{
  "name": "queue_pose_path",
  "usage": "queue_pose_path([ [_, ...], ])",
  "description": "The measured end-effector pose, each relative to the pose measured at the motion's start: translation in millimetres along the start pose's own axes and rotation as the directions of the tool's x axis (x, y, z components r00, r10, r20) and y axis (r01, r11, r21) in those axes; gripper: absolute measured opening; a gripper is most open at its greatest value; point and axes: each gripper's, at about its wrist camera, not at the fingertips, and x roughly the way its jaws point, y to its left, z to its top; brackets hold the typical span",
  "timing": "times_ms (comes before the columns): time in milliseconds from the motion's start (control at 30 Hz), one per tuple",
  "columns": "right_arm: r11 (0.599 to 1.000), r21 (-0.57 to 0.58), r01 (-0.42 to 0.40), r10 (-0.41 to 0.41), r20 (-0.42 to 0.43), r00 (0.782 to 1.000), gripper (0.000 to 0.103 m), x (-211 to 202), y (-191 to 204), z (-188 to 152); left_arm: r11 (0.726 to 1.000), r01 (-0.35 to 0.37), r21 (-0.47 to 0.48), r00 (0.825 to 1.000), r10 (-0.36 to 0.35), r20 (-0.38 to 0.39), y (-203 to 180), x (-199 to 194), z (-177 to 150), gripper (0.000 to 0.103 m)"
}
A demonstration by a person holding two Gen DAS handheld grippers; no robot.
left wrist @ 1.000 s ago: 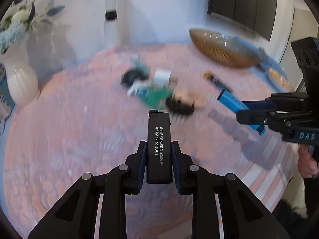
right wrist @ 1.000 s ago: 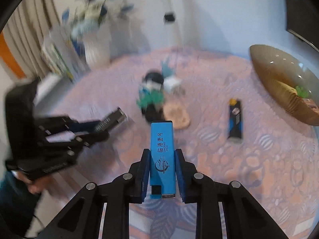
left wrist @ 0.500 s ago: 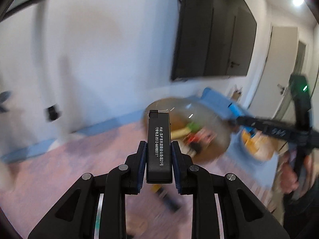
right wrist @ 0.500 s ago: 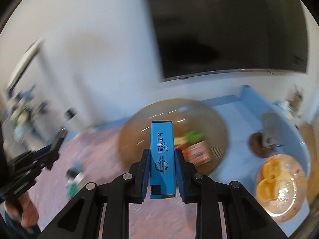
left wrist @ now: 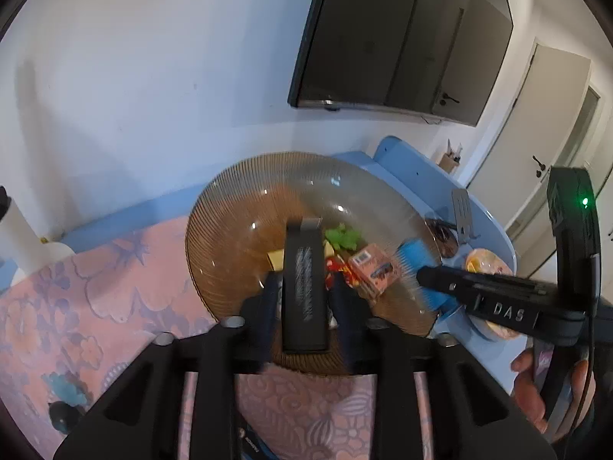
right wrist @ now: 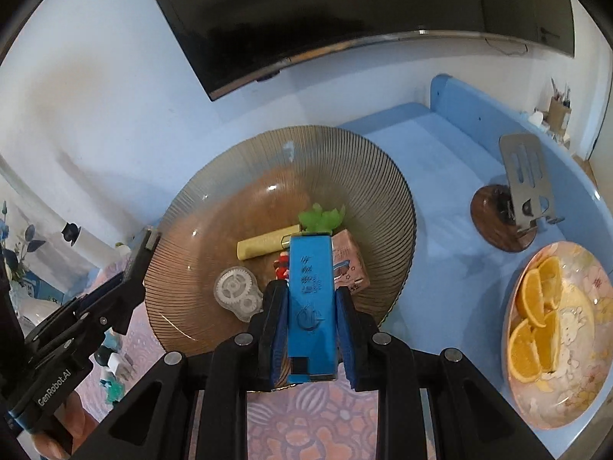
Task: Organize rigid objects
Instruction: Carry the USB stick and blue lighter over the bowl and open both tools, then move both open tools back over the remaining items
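Black lighter point(left wrist: 304, 283) over glass bowl point(left wrist: 230, 230)

Bowl point(right wrist: 214, 207) on table point(right wrist: 433, 176), plate point(right wrist: 597, 391) to its right (stand point(right wrist: 526, 176) behind)

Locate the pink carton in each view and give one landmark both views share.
Left wrist: pink carton lies right of centre in the bowl, beside the black lighter.
Right wrist: pink carton sits at centre, partly behind the blue lighter.
Shared landmark: ribbed glass bowl.

Two lighters point(left wrist: 304, 283), one bowl point(right wrist: 383, 176)
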Motion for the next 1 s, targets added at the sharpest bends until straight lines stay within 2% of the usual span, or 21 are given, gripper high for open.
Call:
queue_pose_path([
  [33, 1.0, 0.0, -0.013, 0.013, 0.002, 1.0, 0.025, 0.3, -0.5, -0.2, 1.0, -0.004, -0.011, 1.0, 0.004, 0.014, 0.3, -5.6, 0.9, 0.052],
  [200, 0.998, -0.039, -0.04, 0.041, 0.042, 0.998, 0.025, -22.5, 10.9, -11.7, 1.0, -0.006, -0.023, 0.994, 0.008, 0.107, 11.8, -60.5, -7.1, 0.067],
  [333, 0.989, -0.105, -0.102, 0.109, 0.062, 0.992, 0.025, -44.3, 40.8, -23.6, 0.998, -0.063, -0.025, 0.98, 0.067, 0.186, 26.7, -114.8, -25.5, 0.08],
  [400, 0.978, -0.155, -0.136, 0.147, 0.062, 0.987, 0.031, -52.1, 61.7, -30.5, 0.993, -0.108, -0.043, 0.971, 0.115, 0.209, 38.7, -139.9, -38.0, 0.081],
  [467, 0.959, -0.226, -0.174, 0.191, 0.056, 0.98, 0.05, -58.2, 88.9, -41.8, 0.986, -0.147, -0.078, 0.961, 0.161, 0.223, 53.4, -163.4, -54.7, 0.081],
  [500, 0.947, -0.261, -0.187, 0.208, 0.057, 0.976, 0.055, -59.9, 101.9, -48.4, 0.979, -0.174, -0.105, 0.956, 0.194, 0.222, 62.8, -172.7, -64.8, 0.085],
  [567, 0.922, -0.327, -0.208, 0.24, 0.062, 0.969, 0.056, -61.6, 126.4, -65.4, 0.954, -0.234, -0.188, 0.94, 0.272, 0.207, 85.0, -186.7, -90.2, 0.094],
  [633, 0.896, -0.382, -0.228, 0.264, 0.044, 0.964, 0.057, -51.6, 148.5, -87.1, 0.918, -0.286, -0.274, 0.923, 0.341, 0.179, 110.4, -193.2, -123.0, 0.096],
  [700, 0.882, -0.409, -0.236, 0.272, 0.031, 0.962, 0.057, -35.2, 158.6, -104.7, 0.881, -0.34, -0.33, 0.912, 0.394, 0.113, 136.0, -188.3, -153.6, 0.096],
  [767, 0.869, -0.456, -0.191, 0.241, 0.053, 0.969, 0.059, -13.4, 167.5, -128.0, 0.846, -0.387, -0.366, 0.9, 0.433, 0.051, 158.7, -176.1, -180.5, 0.096],
  [833, 0.855, -0.5, -0.137, 0.202, 0.077, 0.976, 0.059, 7.8, 173.2, -147.4, 0.826, -0.415, -0.381, 0.889, 0.457, 0.022, 171.8, -166.2, -196.3, 0.096],
  [900, 0.841, -0.54, -0.046, 0.123, 0.107, 0.987, 0.059, 25.8, 176.8, -162.5, 0.822, -0.417, -0.388, 0.889, 0.457, 0.012, 180.0, -158.0, -208.7, 0.096],
  [967, 0.824, -0.567, -0.01, 0.091, 0.115, 0.989, 0.059, 34.9, 177.9, -170.7, 0.819, -0.408, -0.404, 0.894, 0.448, 0.005, 187.9, -150.8, -218.6, 0.096],
  [1000, 0.822, -0.57, -0.005, 0.086, 0.116, 0.989, 0.059, 36.7, 177.5, -171.5, 0.82, -0.401, -0.409, 0.902, 0.43, -0.022, 191.5, -147.3, -218.9, 0.095],
])
